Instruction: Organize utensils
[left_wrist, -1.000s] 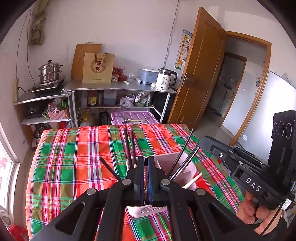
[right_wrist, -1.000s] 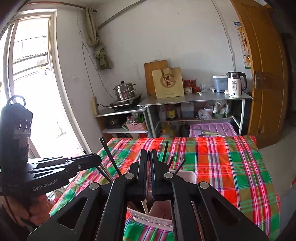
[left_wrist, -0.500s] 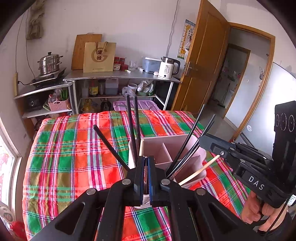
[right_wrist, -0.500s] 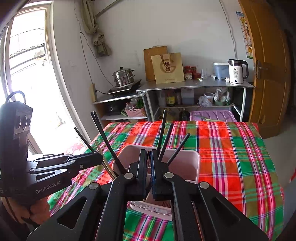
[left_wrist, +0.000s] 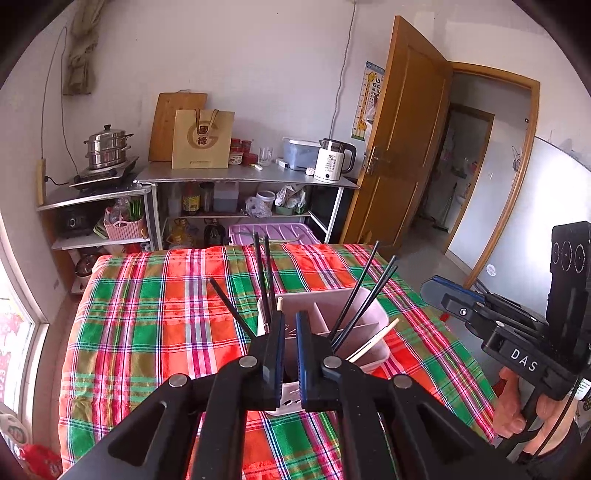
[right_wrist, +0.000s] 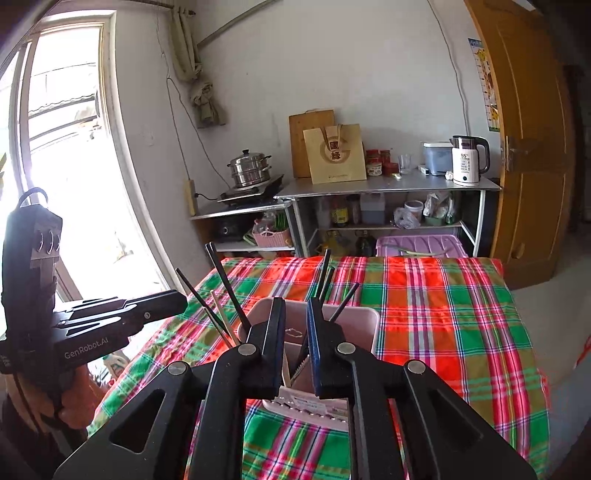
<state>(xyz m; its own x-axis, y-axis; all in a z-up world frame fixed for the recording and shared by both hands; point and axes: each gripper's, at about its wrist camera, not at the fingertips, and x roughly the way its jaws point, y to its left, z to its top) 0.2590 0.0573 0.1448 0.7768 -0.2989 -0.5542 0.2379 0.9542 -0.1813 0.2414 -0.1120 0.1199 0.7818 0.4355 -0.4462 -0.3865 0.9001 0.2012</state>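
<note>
A pale pink utensil holder (left_wrist: 325, 314) stands on a plaid tablecloth (left_wrist: 147, 325), black chopsticks (left_wrist: 364, 295) and a pale one (left_wrist: 373, 341) leaning out of its compartments. The left gripper (left_wrist: 290, 332) hangs just near of it, fingers slightly apart, nothing visibly clamped. The right gripper (right_wrist: 295, 325) likewise sits just near of the holder; its jaws have just been opening, pads clear of it. Both grippers' fingers hide the holder's near wall.

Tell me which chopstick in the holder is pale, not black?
The light wooden chopstick leaning out over the right side of the holder in the left wrist view; the sticks beside it are black.
</note>
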